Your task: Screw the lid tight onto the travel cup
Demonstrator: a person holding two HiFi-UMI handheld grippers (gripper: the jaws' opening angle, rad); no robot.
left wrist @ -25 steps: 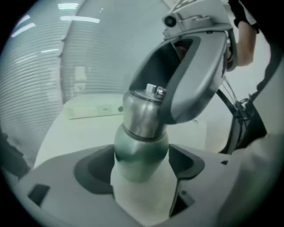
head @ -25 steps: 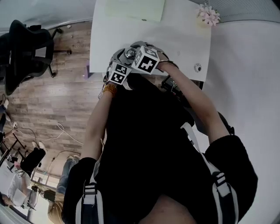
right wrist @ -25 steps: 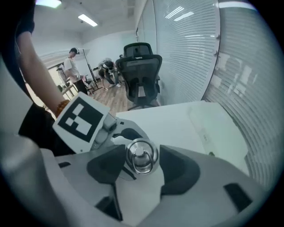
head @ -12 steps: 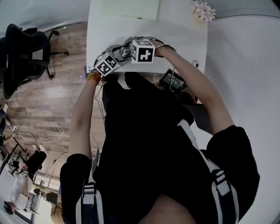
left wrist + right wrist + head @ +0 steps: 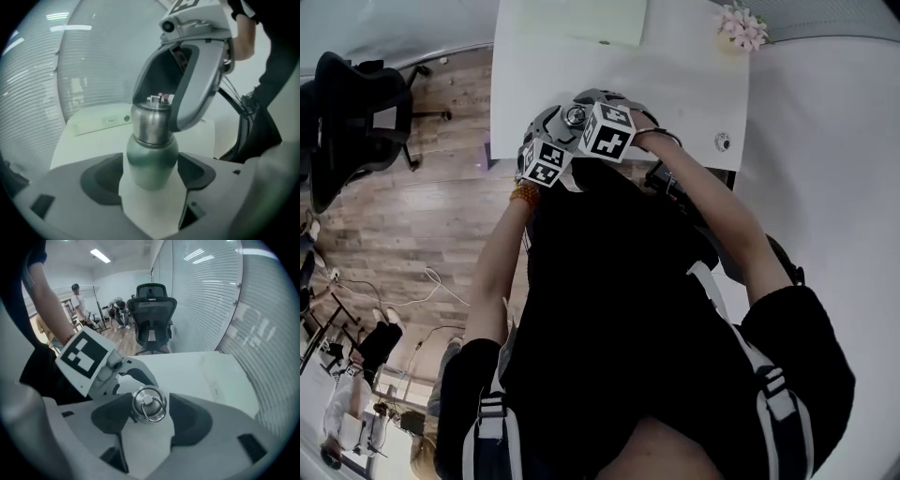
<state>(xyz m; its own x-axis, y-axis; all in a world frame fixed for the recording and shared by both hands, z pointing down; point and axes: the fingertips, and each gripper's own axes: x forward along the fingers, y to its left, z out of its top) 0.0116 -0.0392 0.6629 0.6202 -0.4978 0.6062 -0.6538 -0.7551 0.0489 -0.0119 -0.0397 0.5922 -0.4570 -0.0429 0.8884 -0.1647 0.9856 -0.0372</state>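
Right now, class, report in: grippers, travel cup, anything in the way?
Left gripper shut on travel cup body. Right gripper jaws opening, lid between them, seated on the cup. Nothing else between either gripper's jaws.

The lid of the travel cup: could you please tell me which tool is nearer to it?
Right. The right tool straddles the lid, its jaws opening around it. The left tool grips the body of the travel cup, below the lid.
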